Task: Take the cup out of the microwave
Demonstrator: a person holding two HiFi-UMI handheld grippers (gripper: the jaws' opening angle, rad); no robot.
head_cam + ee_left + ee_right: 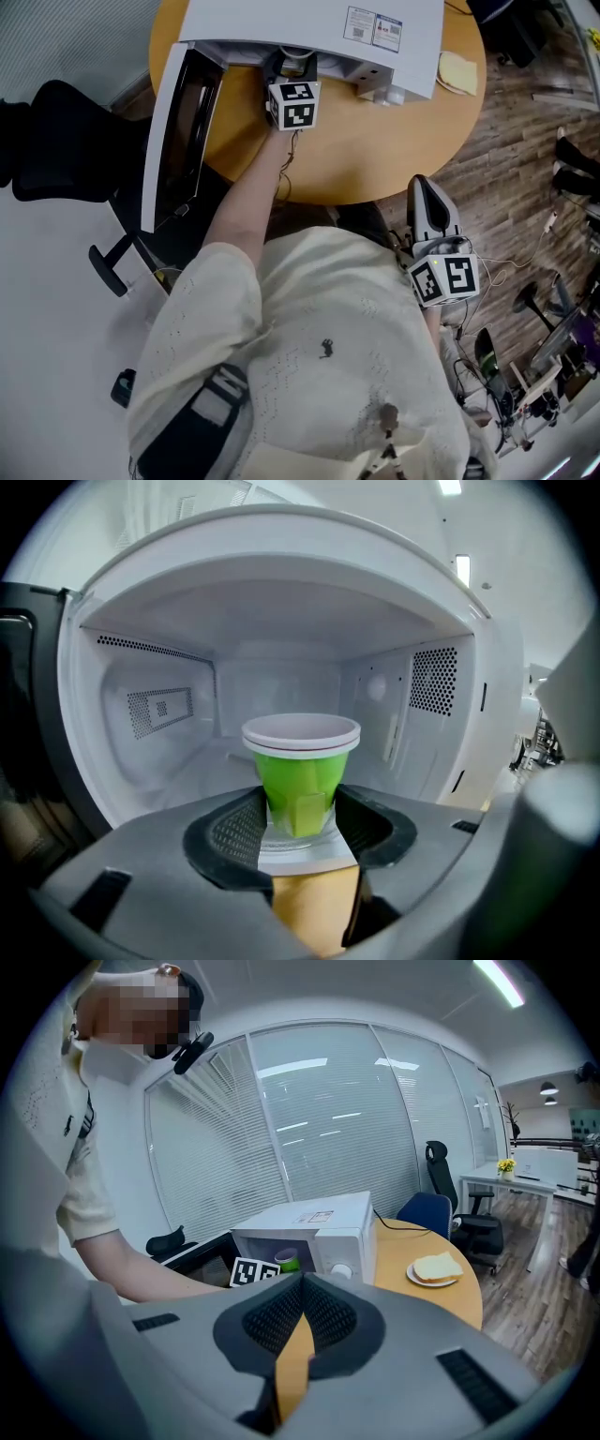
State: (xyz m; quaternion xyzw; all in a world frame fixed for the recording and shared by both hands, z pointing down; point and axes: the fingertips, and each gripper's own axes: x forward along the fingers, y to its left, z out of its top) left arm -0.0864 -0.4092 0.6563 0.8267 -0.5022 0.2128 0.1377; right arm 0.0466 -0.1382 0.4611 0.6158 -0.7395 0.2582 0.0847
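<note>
A green cup with a white rim (300, 771) stands just inside the front of the open white microwave (281, 23). My left gripper (300, 822) reaches into the cavity, and its two dark pads press on the lower sides of the cup. In the head view only the marker cube and the rear of the left gripper (292, 61) show at the microwave's mouth. The right gripper view catches the cup (287, 1261) in the opening too. My right gripper (431, 202) hangs off the table's near edge, shut with nothing in it.
The microwave door (178, 131) is swung wide to the left. The microwave stands on a round wooden table (375, 141), with a plate of bread (457, 72) at its right. A black chair (56, 141) stands left, and cables and gear litter the floor at right.
</note>
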